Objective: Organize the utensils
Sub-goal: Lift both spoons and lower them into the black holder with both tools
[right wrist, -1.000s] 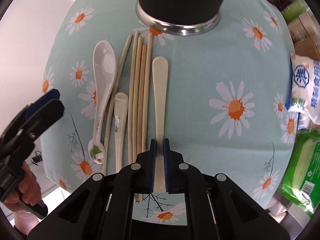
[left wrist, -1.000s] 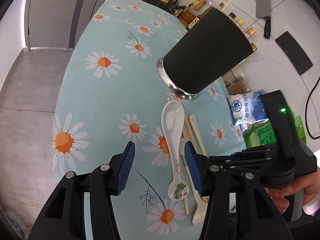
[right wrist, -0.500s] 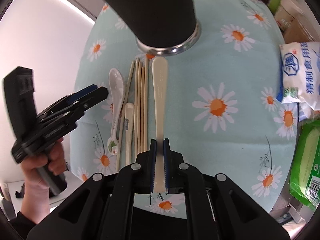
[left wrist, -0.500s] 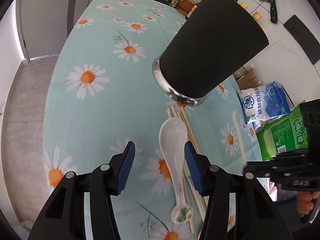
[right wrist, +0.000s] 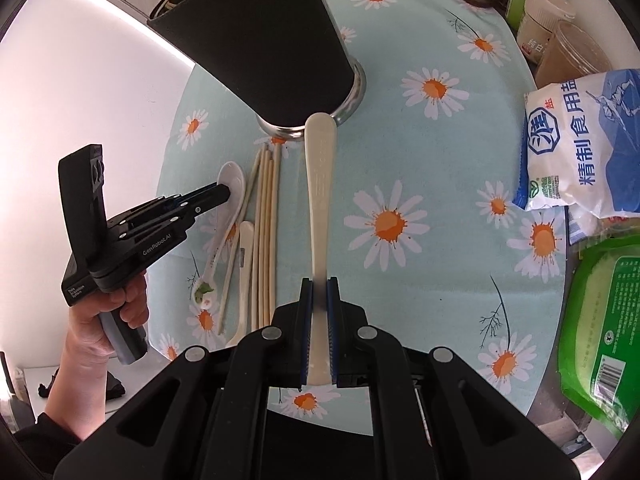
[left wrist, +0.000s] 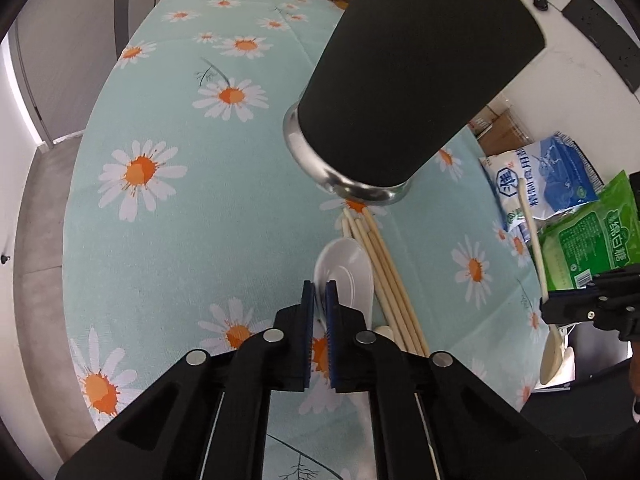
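Both fisheye views were evenly and brightly lit, with soft shadows. A blown-out white band [right wrist: 104,20] glared at the right-wrist view's left. Edges curved strongly under dark vignetting; the held cream spoon [right wrist: 320,216] appeared slightly motion-blurred.

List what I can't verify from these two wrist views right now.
- Holder contents: right wrist view shows only a sliver of the mouth; left wrist view, only its outer wall.
- Cream spoon bowl: hidden behind the right gripper.
- White spoon handle: hidden under the left gripper in its own view.
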{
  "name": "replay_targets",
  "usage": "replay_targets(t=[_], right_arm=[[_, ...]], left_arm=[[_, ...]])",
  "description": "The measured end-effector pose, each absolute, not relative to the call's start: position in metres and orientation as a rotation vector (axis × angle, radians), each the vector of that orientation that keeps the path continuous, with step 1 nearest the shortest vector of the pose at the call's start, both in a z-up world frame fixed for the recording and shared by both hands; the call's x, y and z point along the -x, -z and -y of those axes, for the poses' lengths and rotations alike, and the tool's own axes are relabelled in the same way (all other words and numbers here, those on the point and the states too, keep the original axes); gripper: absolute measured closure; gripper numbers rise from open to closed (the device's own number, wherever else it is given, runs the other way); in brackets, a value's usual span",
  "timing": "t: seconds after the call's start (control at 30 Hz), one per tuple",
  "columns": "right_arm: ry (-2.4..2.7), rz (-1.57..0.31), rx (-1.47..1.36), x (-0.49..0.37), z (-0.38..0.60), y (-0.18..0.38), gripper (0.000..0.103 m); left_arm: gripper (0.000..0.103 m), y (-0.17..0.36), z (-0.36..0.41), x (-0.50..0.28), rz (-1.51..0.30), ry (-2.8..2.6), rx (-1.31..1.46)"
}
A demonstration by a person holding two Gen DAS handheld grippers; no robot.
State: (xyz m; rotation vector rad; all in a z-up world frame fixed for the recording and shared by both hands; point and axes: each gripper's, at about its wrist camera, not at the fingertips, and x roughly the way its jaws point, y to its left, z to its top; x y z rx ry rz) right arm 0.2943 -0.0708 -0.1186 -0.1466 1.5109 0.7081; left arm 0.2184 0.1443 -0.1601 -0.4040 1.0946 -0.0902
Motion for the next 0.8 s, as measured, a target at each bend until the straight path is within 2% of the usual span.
replay_targets(t=[0.43,0.8], right_arm=[[-0.851,-1.446,0.097,-0.304,0.074,0.114,0.095],[-1.11,-1.3,0.005,-0.306,0.084,0.08,0.095]], left_arm=[[0.101,0.129,-0.131,-0.207,-1.031,0.017,0.338],[0.101,0.043,-0.113,-0.188,-0.834,-0.049,0.323]])
